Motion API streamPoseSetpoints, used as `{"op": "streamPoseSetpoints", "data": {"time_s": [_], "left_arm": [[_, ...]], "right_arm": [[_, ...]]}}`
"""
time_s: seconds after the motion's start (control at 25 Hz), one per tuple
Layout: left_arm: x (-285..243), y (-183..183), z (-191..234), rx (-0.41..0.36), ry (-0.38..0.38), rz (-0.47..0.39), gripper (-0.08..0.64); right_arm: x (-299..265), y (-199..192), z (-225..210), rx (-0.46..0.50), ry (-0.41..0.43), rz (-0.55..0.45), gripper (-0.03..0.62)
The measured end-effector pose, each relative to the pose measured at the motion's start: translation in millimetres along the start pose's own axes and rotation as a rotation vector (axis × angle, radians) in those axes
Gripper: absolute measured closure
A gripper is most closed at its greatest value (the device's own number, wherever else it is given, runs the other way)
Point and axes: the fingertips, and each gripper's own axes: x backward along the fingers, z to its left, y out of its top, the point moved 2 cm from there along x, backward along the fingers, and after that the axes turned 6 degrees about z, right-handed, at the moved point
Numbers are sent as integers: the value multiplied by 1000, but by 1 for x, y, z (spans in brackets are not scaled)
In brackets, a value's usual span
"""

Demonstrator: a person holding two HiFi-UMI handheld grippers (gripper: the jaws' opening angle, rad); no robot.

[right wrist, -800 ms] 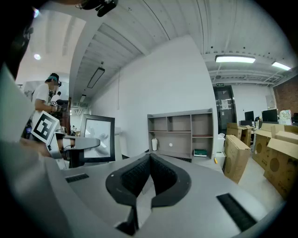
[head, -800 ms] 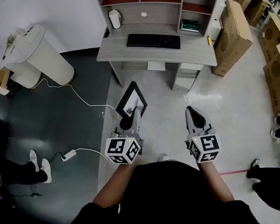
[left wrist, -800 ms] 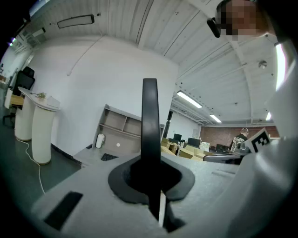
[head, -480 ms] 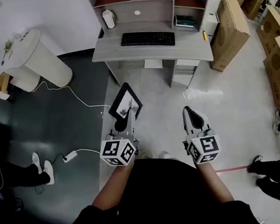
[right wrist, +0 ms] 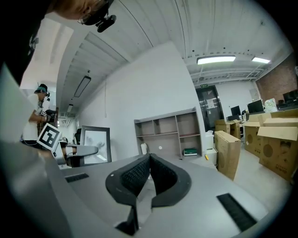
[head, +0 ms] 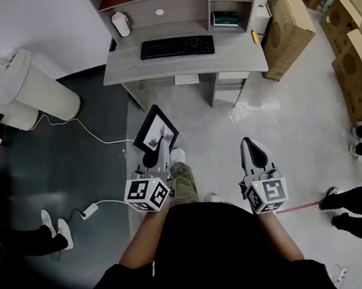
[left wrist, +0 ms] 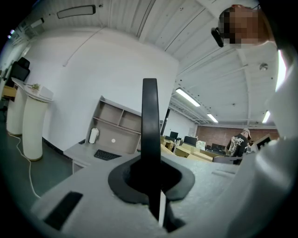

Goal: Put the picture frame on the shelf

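My left gripper (head: 151, 156) stays clamped on the black-bordered rectangular picture frame (head: 155, 129). In the left gripper view the frame's dark edge stands upright between the pads. The picture frame projects from the jaws toward 11 o'clock, clear of the pale floor (head: 300, 121). It is well short of the grey open-fronted wooden shelf (head: 180, 8), which sits on the grey desk (head: 156, 73) at 12 o'clock. My right gripper (head: 252, 144) hangs at 1 o'clock with its pads pressed together on nothing. Over the last second my pale shoe (head: 177, 154) and trouser leg have swung forward between the grippers. The desk, with its black keyboard (head: 176, 47), now reads slightly larger. Judgement: the carry is under way and placing has not begun. The remaining gap must close before the picture frame goes up to a free compartment.
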Motion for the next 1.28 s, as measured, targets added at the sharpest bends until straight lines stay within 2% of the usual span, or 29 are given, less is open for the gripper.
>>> {"op": "streamPoseSetpoints", "data": {"time_s": [0.08,0.2,0.28,0.48,0.68,0.8,0.92,1.28], "left_arm": [[-17,4,12,-1,-12,8,535],[-40,17,43,16,-8,10,535],[-55,25,66,39,-5,18,535],[-94,47,114,63,-40,11,535],[-134,80,162,49,-89,2,535],[-156,97,188,52,-106,0,535],[-174,116,206,42,-166,-16,535],[-219,134,265,78,-209,34,535]], "right_arm": [[-16,2,-7,-21,-32,16,580],[-53,10,-8,-9,-37,37,580],[-81,20,-9,14,-40,33,580],[-152,50,-27,8,-108,39,580],[-219,79,-5,66,-85,50,580],[-254,89,9,59,-78,52,580],[-286,94,20,55,-74,61,580],[-357,94,40,40,-89,108,580]]}}
